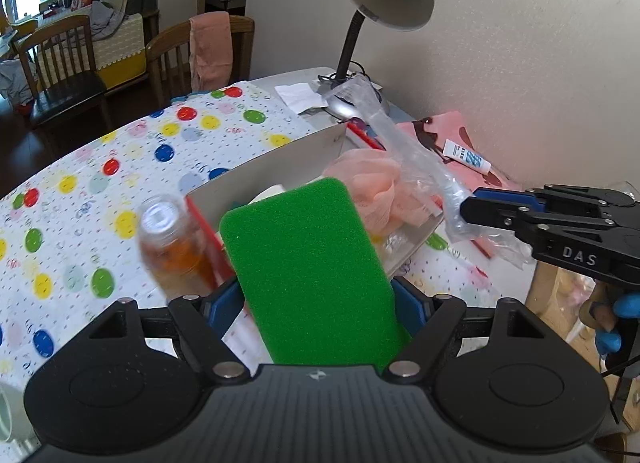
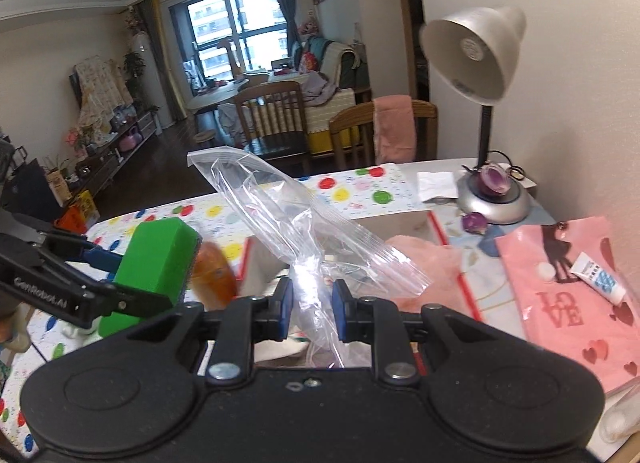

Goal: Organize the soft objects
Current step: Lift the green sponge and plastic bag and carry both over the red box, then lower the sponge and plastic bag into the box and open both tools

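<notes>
1. Above the white box (image 1: pixel 288 155) on the tabletop (image 1: pixel 100 191), both claws carry one item each; neither item has been set down yet.
2. Left claw (image 1: pixel 316 303): its jaws stand wide and grip the green sponge (image 1: pixel 304 263) by its two long edges. The sponge stands on end between the blue pads, its far end tilted out over the near part of the box.
3. Right claw (image 2: pixel 312 307): its jaws are nearly closed and pinch a clear plastic zip bag (image 2: pixel 280 207). The bag rises from between the pads and fans out toward the far left, its sealed strip at the far end. The bag looks empty, though its lower part is hidden by the claw body.
4. Relative position: in the left wrist view the right claw (image 1: pixel 468 211) enters from the right, and the bag (image 1: pixel 404 151) hangs across the far right part of the box. In the right wrist view the left claw (image 2: pixel 136 283) holds the sponge (image 2: pixel 156 267) at the left, near the bag but not touching it.
5. Already in the box: a peach mesh bath puff (image 1: pixel 376 191) lies in its far right part. Other contents are partly hidden by the sponge.
6. Progress, as a judgement: the task is in mid-course. The puff appears sorted; the sponge is lifted but not placed.
7. Remaining, as a judgement: put the sponge in the bag or the box. Which is intended cannot be told.
8. Nearby items not in hand: a blurred amber bottle (image 1: pixel 176 247) just left of the sponge, and a pink gift bag (image 2: pixel 576 303) at the right with a small tube (image 2: pixel 600 279) lying on it.
</notes>
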The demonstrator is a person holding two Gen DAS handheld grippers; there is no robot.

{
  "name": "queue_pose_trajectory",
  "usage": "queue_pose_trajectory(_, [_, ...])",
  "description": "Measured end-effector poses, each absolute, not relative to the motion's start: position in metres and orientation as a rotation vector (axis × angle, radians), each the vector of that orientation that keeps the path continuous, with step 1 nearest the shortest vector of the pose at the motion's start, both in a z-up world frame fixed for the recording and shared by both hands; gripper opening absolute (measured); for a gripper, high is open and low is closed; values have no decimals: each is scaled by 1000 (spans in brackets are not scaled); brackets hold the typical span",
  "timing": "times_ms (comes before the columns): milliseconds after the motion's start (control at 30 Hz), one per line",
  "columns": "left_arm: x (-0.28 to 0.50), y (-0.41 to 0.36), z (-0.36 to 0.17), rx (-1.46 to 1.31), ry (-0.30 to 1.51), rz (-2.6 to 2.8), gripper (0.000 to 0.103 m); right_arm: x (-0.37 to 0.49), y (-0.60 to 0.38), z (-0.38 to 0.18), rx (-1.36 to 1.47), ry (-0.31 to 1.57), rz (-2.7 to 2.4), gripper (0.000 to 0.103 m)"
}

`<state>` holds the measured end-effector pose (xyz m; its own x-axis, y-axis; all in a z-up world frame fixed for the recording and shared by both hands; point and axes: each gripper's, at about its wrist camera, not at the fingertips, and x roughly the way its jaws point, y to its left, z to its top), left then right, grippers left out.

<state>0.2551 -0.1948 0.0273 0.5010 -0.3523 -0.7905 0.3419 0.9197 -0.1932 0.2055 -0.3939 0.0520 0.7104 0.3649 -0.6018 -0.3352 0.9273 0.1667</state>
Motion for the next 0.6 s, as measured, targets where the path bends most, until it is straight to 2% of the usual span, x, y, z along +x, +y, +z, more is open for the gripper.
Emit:
queue_pose_trajectory(300, [302, -246, -2, 12, 1008, -373, 80, 247, -414, 27, 30, 704, 378, 20])
queue_pose_trajectory(600, [342, -259, -36, 10, 1085, -305, 80, 279, -395, -9, -132, 730, 388, 20])
